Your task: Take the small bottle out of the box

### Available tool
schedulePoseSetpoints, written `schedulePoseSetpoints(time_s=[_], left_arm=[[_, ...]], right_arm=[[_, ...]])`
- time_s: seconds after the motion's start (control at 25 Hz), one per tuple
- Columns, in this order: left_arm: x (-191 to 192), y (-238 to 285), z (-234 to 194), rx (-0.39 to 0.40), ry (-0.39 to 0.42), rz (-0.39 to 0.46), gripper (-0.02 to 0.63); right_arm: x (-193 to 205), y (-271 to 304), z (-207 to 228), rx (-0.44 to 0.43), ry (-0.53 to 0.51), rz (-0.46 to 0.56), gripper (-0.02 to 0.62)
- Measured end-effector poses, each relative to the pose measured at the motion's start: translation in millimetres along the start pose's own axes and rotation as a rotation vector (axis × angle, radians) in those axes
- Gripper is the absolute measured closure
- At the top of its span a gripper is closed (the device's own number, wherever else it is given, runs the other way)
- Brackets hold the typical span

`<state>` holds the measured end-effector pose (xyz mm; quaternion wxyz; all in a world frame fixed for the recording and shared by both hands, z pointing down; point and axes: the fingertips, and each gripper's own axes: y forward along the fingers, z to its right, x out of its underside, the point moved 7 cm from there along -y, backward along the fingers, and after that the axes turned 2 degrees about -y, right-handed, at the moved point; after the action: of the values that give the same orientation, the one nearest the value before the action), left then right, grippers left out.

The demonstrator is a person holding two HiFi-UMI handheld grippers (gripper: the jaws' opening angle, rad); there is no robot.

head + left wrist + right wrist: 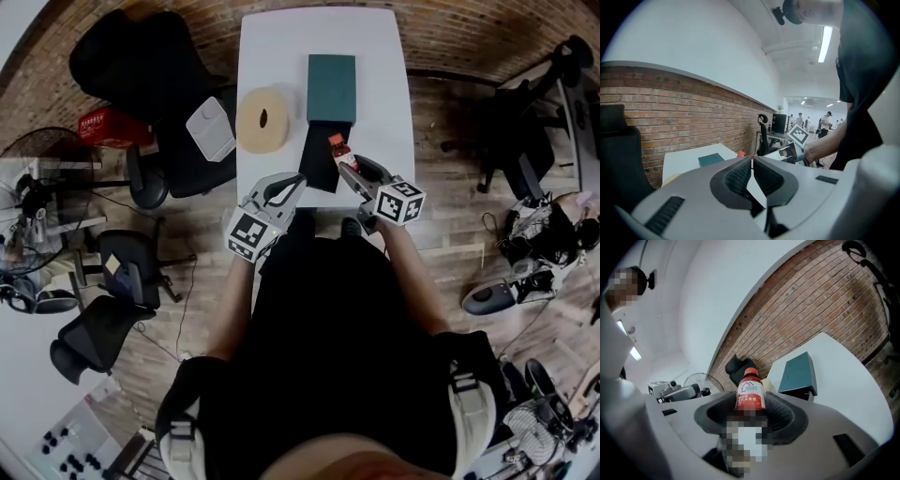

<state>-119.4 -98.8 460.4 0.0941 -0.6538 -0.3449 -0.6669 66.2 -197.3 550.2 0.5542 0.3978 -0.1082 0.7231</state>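
Table (272, 56) is carrying box (331, 87) at 12 o'clock; right gripper (349, 171) is clenching bottle (750, 392), left gripper (752, 161) is idling, pinched empty. Lifting upright, grip firm, is looking safest.

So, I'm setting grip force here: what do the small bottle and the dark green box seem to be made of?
The small bottle is likely plastic. It has a smooth orange cap and a glossy orange-and-white printed label, though glass cannot be ruled out. The dark green box looks like cardboard or paperboard, with a matte surface that shows no shine, flat faces and crisp straight edges.
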Motion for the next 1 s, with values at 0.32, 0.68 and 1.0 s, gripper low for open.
schedulePoseSetpoints(time_s=[0.32, 0.68, 1.0], left_arm=[[-2.7, -0.4, 19.7, -0.027, 0.004, 0.003, 0.575], [-0.4, 3.3, 42.0, -0.065, -0.007, 0.003, 0.575], [2.3, 3.7, 66.5, -0.088, -0.016, 0.004, 0.575]], right_arm=[[2.4, -21.0, -3.3, -0.091, 0.054, 0.026, 0.396], [2.3, -40.7, 0.7, -0.143, 0.074, 0.025, 0.396], [7.0, -59.2, 2.2, -0.176, 0.082, 0.009, 0.396]])
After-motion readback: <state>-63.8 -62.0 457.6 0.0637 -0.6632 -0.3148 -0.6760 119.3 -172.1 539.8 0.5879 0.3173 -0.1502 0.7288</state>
